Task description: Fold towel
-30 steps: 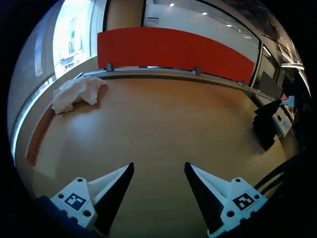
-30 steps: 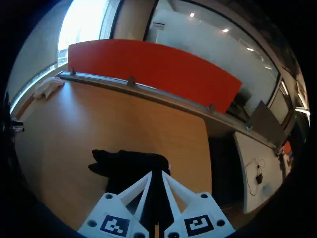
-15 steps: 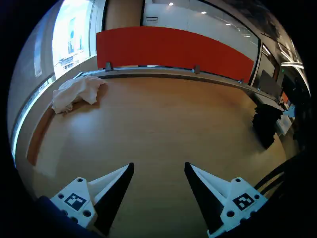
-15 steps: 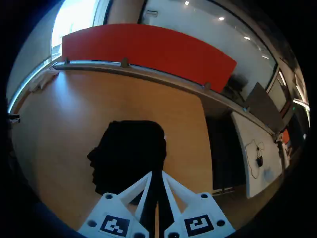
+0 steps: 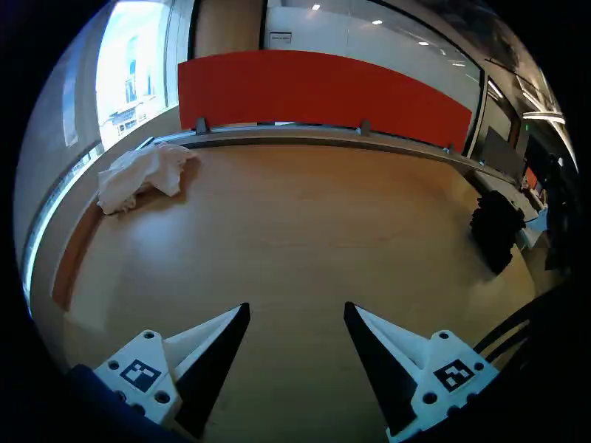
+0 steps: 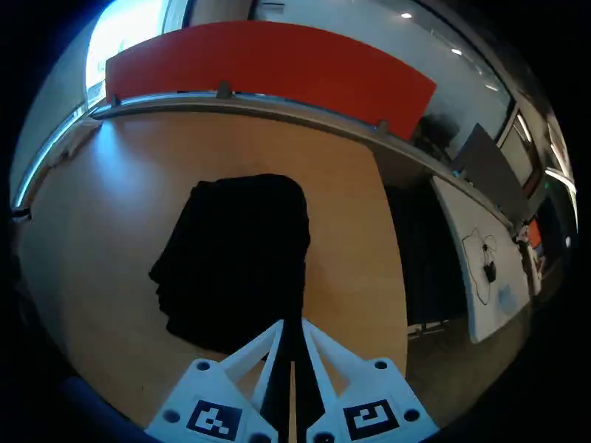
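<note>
Right hand-held gripper (image 6: 293, 332) pinches the black towel (image 6: 236, 258) by its near edge; left hand-held gripper (image 5: 295, 317), fingers spread, well apart from the black towel, should take its neighbouring corner; then spread it flat.

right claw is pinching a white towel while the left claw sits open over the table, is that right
Not quite. The right claw is pinching a black towel, not a white one, as the right gripper view shows. The rest holds: the left claw sits open over the table.
</note>
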A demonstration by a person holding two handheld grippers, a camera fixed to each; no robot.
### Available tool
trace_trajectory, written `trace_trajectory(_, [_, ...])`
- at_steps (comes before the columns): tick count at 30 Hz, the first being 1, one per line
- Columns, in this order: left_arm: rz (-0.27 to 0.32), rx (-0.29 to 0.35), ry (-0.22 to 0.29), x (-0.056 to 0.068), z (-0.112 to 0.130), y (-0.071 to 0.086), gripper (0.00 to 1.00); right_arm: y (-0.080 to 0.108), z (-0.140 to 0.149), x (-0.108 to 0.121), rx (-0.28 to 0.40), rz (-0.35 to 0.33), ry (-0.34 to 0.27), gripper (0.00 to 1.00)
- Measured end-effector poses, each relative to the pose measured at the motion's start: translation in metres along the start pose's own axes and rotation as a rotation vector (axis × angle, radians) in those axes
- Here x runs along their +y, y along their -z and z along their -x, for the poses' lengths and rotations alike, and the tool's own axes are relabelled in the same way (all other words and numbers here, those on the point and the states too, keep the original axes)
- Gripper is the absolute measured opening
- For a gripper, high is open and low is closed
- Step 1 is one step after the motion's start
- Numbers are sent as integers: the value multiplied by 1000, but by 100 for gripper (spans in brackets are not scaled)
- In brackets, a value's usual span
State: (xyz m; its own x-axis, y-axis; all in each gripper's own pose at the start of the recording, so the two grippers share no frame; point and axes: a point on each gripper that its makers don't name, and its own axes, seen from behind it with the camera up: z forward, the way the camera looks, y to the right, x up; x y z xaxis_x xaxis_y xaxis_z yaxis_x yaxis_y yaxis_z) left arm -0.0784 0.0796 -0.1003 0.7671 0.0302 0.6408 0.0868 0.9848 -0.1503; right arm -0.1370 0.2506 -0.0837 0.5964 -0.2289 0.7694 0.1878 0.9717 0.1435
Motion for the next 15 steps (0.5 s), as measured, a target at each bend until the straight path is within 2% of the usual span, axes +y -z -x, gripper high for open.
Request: trace_trajectory(15, [-13,-6,2,-3,5,4,94,-27,26,-2,-75,-3,-19,2])
